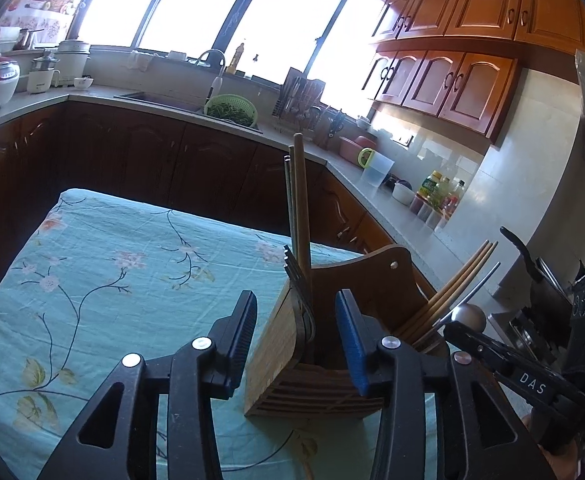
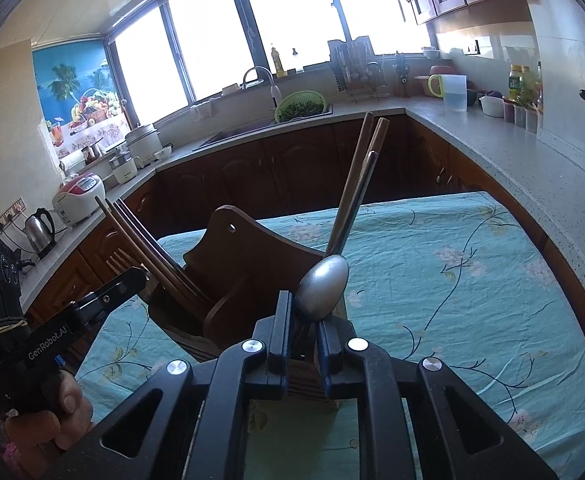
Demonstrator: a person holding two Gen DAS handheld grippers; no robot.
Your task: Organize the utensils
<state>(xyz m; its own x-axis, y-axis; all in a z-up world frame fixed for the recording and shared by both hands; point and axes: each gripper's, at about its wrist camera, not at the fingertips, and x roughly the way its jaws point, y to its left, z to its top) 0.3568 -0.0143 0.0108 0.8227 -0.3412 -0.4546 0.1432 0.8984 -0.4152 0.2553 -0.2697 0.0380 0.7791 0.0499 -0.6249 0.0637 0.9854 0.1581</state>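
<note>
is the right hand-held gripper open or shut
Shut on the spoon: the right hand-held gripper has its fingers pressed together just below the bowl.

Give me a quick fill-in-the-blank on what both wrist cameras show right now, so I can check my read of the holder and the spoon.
1. The right gripper is shut on a metal ____.
2. The wooden utensil holder stands on a table covered by a floral ____ cloth.
3. The left gripper is ____, its fingers either side of the holder's near compartment.
4. Wooden ____ lean in the holder's other compartment.

Missing words: spoon; teal; open; chopsticks
</note>
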